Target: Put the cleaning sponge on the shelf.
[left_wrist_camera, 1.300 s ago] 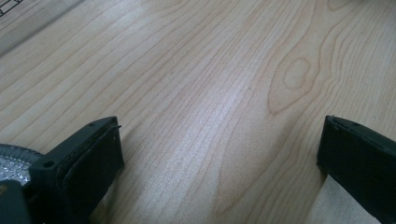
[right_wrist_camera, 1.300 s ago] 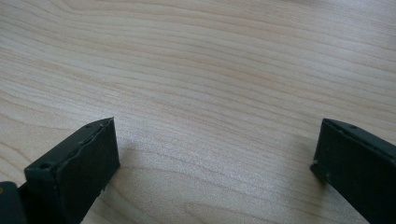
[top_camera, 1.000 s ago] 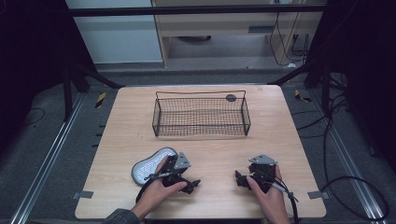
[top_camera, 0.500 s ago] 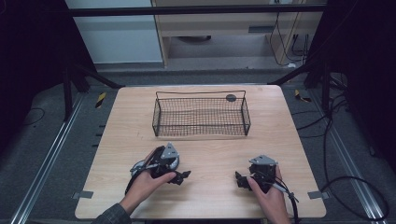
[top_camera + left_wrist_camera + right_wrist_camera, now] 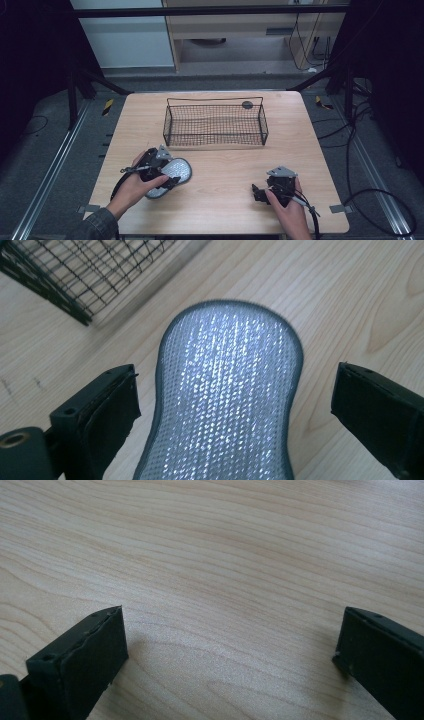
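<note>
— Where do we see the flat grey oval scouring pad with the glittering silver mesh face (image 5: 227,395)?

— It sits between the two black jaws of our left gripper (image 5: 159,172), lifted off the pale wooden table (image 5: 225,165), just in front of the black wire-mesh basket (image 5: 215,124) and a little to its left.

— Are we pinching it?

— We cannot tell. Those jaws have just been closing around the pad, yet in the left gripper view a gap shows on each side of it.

— And our right gripper (image 5: 261,192)?

— Its jaws stand spread wide over bare wood near the table's front right, well apart from the pad and basket, with nothing between them.
</note>
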`<state>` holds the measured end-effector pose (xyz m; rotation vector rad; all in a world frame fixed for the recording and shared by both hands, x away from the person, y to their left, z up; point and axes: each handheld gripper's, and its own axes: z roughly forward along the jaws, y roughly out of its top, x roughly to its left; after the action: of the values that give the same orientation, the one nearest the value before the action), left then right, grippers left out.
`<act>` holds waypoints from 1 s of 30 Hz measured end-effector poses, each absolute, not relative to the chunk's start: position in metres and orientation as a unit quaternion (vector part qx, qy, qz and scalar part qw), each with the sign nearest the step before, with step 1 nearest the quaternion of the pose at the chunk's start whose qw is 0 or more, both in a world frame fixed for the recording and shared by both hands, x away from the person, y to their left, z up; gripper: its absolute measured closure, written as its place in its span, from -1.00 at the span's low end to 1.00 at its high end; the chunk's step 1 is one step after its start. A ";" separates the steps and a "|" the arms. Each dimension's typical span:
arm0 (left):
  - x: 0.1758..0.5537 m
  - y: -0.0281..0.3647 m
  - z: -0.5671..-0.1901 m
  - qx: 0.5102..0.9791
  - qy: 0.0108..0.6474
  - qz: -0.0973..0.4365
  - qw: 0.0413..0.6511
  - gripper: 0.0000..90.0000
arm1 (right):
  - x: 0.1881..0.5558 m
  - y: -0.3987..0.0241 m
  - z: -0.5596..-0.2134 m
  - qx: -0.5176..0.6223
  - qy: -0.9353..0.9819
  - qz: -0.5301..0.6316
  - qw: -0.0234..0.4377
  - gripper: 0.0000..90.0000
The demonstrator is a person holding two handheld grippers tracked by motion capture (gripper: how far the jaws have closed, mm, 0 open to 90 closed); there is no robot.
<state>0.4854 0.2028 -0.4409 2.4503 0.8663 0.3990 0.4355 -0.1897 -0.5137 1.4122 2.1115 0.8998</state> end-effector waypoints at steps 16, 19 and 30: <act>0.497 0.203 -0.449 0.925 0.307 0.130 0.182 -0.92 | 0.435 -0.191 -0.513 0.506 0.767 0.329 0.217 -0.99; 0.499 0.205 -0.449 0.927 0.308 0.125 0.177 -0.92 | 0.435 -0.191 -0.513 0.506 0.768 0.328 0.216 -0.99; 0.504 0.212 -0.441 0.939 0.295 0.111 0.140 -0.90 | 0.435 -0.191 -0.514 0.502 0.770 0.328 0.218 -0.99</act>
<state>0.5037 0.2116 -0.4407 2.7117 0.8537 0.3199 0.4350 -0.1911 -0.5137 1.3907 2.1302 0.9086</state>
